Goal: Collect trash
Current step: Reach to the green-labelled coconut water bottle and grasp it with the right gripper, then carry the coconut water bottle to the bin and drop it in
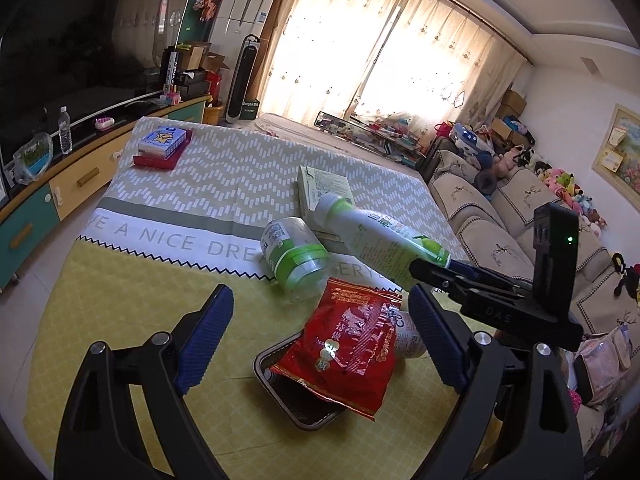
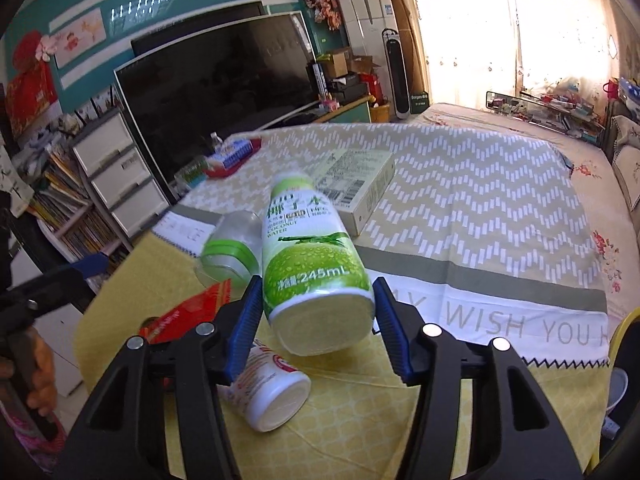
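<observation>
My right gripper (image 2: 318, 314) is shut on the base of a green-and-white coconut water bottle (image 2: 310, 264) and holds it tilted above the table; it also shows in the left wrist view (image 1: 384, 238). My left gripper (image 1: 322, 334) is open and empty above a red snack bag (image 1: 344, 350) that lies over a dark metal tray (image 1: 280, 396). A clear jar with a green label (image 1: 294, 258) lies on its side beside the bag. A small white bottle (image 2: 266, 390) lies below the held bottle. A pale green carton (image 1: 322, 190) lies flat further back.
The table carries a yellow and chevron-patterned cloth (image 1: 224, 176). A blue tissue pack on a red box (image 1: 162, 146) sits at the far left corner. A TV (image 1: 80, 40) on a cabinet stands left; a sofa (image 1: 516, 216) with toys stands right.
</observation>
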`<action>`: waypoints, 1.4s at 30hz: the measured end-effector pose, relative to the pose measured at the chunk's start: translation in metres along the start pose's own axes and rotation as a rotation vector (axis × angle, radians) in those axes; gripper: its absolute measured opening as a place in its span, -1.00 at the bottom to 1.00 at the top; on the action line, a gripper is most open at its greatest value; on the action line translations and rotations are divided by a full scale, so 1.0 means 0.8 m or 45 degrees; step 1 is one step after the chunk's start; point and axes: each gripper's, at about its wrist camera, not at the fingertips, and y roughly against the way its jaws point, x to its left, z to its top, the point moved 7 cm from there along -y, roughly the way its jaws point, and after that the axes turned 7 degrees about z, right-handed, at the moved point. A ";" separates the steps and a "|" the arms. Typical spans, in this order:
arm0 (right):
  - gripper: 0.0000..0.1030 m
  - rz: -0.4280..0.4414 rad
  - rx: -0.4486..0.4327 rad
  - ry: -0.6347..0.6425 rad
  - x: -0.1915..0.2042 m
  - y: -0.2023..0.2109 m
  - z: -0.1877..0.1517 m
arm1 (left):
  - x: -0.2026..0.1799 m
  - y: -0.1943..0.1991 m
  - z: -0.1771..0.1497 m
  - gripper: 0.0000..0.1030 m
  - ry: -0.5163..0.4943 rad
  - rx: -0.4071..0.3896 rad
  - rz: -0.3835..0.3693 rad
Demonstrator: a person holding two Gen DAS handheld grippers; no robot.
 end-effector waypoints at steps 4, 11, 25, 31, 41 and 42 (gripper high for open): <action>0.00 0.011 -0.093 -0.035 -0.001 0.034 0.008 | -0.005 0.001 0.000 0.71 -0.013 -0.001 -0.004; -0.02 -0.006 -0.226 -0.069 -0.006 0.087 0.024 | -0.013 0.000 -0.001 0.71 -0.028 0.003 -0.008; -0.04 -0.059 -0.280 -0.059 -0.012 0.118 0.027 | -0.020 -0.003 -0.002 0.71 -0.050 0.008 -0.018; -0.04 -0.081 -0.325 -0.061 -0.017 0.137 0.034 | -0.021 -0.003 -0.002 0.71 -0.049 0.009 -0.018; -0.03 -0.499 -0.490 -0.200 -0.137 0.242 0.019 | -0.030 -0.006 -0.005 0.71 -0.068 0.019 -0.025; -0.03 -0.563 -0.497 -0.222 -0.154 0.253 0.013 | -0.031 -0.006 -0.005 0.71 -0.070 0.021 -0.026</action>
